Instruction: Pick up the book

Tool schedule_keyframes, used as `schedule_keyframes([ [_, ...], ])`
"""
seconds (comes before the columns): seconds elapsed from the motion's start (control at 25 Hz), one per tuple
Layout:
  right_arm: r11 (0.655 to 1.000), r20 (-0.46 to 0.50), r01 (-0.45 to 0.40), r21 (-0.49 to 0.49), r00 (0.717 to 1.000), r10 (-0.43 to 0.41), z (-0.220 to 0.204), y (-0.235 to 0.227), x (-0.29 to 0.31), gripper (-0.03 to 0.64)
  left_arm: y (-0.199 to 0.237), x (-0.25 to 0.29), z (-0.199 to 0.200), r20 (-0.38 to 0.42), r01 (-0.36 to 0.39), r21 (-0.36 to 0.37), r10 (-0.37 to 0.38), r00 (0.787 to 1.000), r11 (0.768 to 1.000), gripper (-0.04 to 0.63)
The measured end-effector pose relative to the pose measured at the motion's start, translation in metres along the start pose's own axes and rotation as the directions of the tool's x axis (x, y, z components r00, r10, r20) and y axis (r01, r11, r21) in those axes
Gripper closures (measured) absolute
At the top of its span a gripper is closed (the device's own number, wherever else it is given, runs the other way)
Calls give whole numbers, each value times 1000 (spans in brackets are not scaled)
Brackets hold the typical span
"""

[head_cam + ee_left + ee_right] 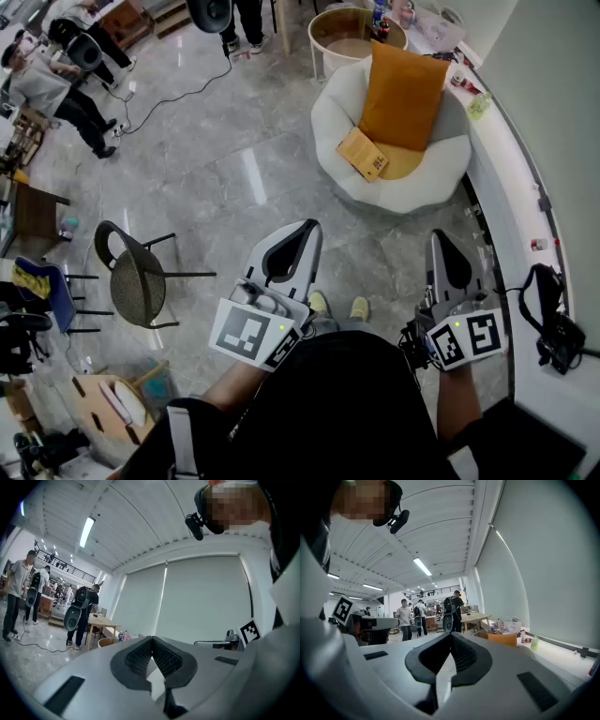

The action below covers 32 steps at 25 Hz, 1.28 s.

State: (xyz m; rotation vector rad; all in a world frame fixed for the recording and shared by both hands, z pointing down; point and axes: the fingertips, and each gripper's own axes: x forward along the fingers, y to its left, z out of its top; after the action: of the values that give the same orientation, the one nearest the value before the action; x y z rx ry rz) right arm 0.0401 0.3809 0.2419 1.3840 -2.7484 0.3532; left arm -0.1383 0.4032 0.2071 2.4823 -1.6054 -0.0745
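An orange-brown book point(363, 154) lies on the seat of a white round armchair point(349, 183), in front of an orange cushion point(404, 97). My left gripper point(302, 228) is held level near my body, far short of the chair, its jaws shut with nothing between them. My right gripper point(441, 238) is beside it on the right, also shut and empty. In the left gripper view the closed jaws point(152, 640) face a blind-covered window. The right gripper point(451, 635) points down the room, with the cushion point(503, 639) showing to its right.
A black chair point(139, 273) stands on the grey marble floor to my left. A white counter point(520, 202) runs along the right wall. A round wooden side table point(351, 40) stands behind the armchair. People stand at the far left point(66, 94). A cable point(169, 92) trails across the floor.
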Motion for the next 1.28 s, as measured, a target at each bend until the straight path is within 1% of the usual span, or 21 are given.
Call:
schedule_keyframes([
  [0.16, 1000, -8, 7, -5, 1000, -7, -1, 6, 1, 601, 0, -4, 0, -5, 9, 20, -9, 1000, 1000, 591],
  [0.36, 999, 6, 25, 42, 1000, -25, 0, 16, 2, 601, 7, -12, 0, -9, 21, 18, -21, 1000, 1000, 591],
  [0.72, 999, 15, 29, 23, 999, -29, -7, 39, 0, 601, 17, -25, -5, 2, 45, 12, -45, 999, 999, 591],
  [1.08, 1000, 34, -9, 1, 999, 9, -9, 73, 14, 601, 37, -45, -1, 11, 36, 29, -36, 999, 999, 591],
  [1.28, 1000, 46, 0, -18, 999, 0, -8, 86, 15, 601, 46, -57, 1, 22, 35, 25, -36, 999, 999, 591],
])
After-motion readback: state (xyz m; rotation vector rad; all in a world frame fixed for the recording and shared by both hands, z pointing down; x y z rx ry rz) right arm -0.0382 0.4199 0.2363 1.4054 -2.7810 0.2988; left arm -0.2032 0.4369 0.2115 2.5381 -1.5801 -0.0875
